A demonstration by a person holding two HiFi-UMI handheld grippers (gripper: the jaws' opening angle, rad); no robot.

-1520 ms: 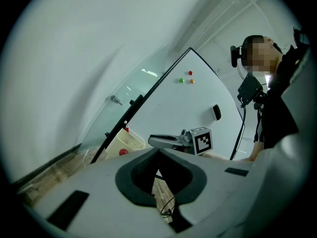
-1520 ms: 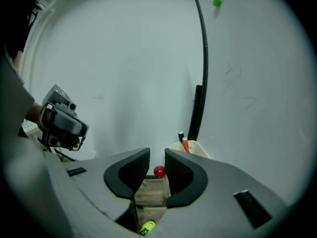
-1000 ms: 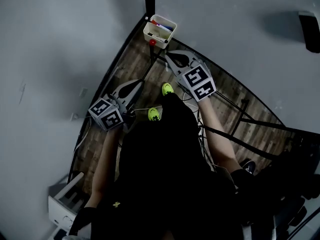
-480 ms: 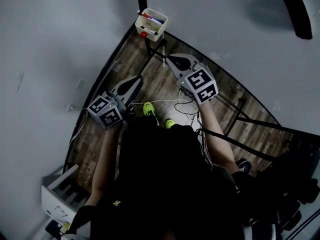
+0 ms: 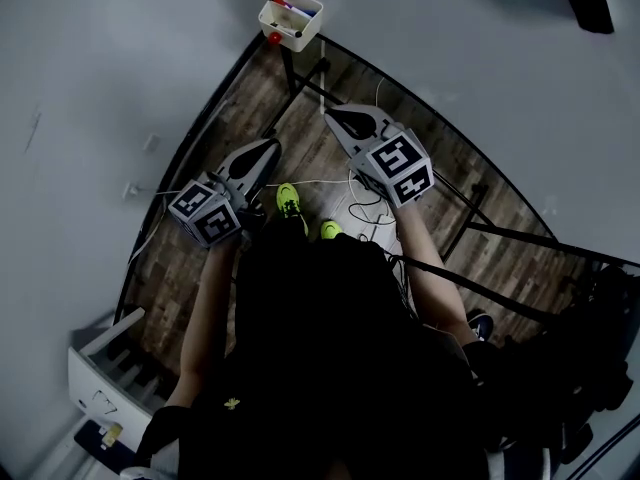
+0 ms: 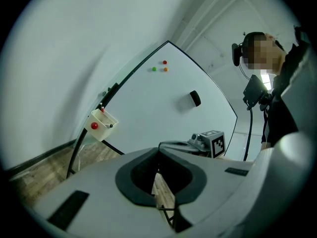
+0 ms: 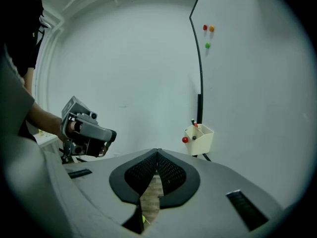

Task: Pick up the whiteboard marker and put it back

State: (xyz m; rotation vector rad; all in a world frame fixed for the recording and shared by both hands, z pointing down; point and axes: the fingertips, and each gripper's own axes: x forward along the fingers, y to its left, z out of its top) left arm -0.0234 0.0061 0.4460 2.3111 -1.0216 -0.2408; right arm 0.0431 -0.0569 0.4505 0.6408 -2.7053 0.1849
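- At the lower corner of the whiteboard (image 5: 450, 58), the whiteboard marker (image 5: 284, 3) lies in a small cream holder (image 5: 290, 36) fixed to the board's dark frame. We count at least two pens there, one red-ended and one blue, and cannot tell which is meant.
- Handling, our estimate: a light, stiff plastic barrel, smooth and round, so it can roll or swivel between flat pads. It is not fragile, but a cap may pull off.
- Where to hold, our estimate: across the barrel near its middle or at the exposed upper end, clear of the cap and of the holder's rim. From the right gripper view, one end stands up above the rim, which gives the best access.
- A round red magnet (image 5: 273, 38) sits on the holder's outer wall, just below the pens. We note it as something to avoid knocking.
- Left gripper (image 6: 158, 148): tongs together at the tips, nothing between them.
- Right gripper (image 7: 157, 151): tongs together too, empty.
- Both grippers are well apart from the holder, held over the wooden floor (image 5: 235, 118) and aimed toward the board. The tongs must open before any pickup.
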